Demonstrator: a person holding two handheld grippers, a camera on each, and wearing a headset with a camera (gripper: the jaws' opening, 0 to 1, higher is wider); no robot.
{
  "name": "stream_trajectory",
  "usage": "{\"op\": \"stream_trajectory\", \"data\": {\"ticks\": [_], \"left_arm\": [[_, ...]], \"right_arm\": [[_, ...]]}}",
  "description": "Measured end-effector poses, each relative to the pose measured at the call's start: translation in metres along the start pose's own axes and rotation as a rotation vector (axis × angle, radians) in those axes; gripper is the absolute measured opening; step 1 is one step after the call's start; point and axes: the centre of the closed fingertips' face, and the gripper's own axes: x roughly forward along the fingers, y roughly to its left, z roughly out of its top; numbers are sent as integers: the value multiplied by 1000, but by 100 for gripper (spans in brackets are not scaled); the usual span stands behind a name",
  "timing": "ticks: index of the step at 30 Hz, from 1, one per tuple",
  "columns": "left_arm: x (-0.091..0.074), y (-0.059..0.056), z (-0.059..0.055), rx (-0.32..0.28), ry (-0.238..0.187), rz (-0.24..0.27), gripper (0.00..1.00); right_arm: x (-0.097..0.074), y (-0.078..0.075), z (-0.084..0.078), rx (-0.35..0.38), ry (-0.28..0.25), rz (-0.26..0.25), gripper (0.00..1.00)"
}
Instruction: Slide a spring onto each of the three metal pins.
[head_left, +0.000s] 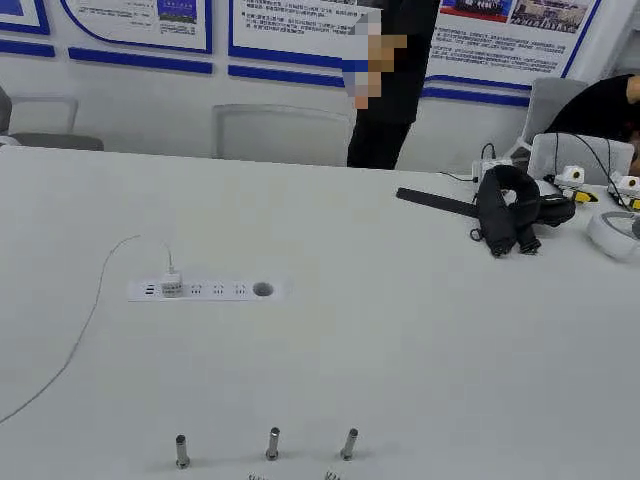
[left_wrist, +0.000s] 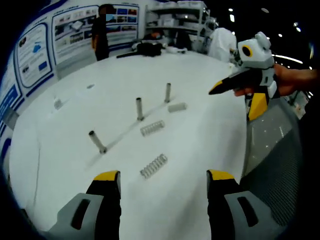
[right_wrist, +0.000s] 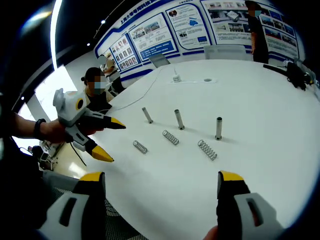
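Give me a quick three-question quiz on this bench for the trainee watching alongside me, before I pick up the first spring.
1. How many springs lie on the table beside the metal pins? A two; B three; C four.
2. True or false: one pin already has a spring on it.
3. Fill in: the left gripper and the right gripper both have their jaws ___, holding nothing.

Key: 1 B. 2 False: all three pins stand bare. 3 open.
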Motion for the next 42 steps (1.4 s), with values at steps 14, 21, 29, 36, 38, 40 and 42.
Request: {"op": "stream_trajectory", "data": {"ticks": [14, 21, 29, 36, 38, 40, 42], "left_arm": [[24, -5, -6, 43, 50, -80, 67], [35, -5, -10, 63, 74, -112, 58], [44, -1, -16, 104, 111, -108, 45], [47, 3, -22, 162, 145, -93, 30], [47, 5, -24, 182, 151, -85, 25], [45, 7, -25, 207, 160, -68, 21], [44, 7, -26, 207, 166, -68, 15]], "right_arm": [[-1, -3, -2, 14, 1, -6, 94], [-3, -6, -4, 22, 0, -11, 94], [-3, -7, -3, 24, -1, -13, 94], [-3, -6, -3, 24, 0, -11, 94], [-2, -5, -3, 23, -1, -8, 94], [-2, -4, -3, 21, -1, -6, 94], [-2, -3, -2, 18, -2, -3, 94]]}}
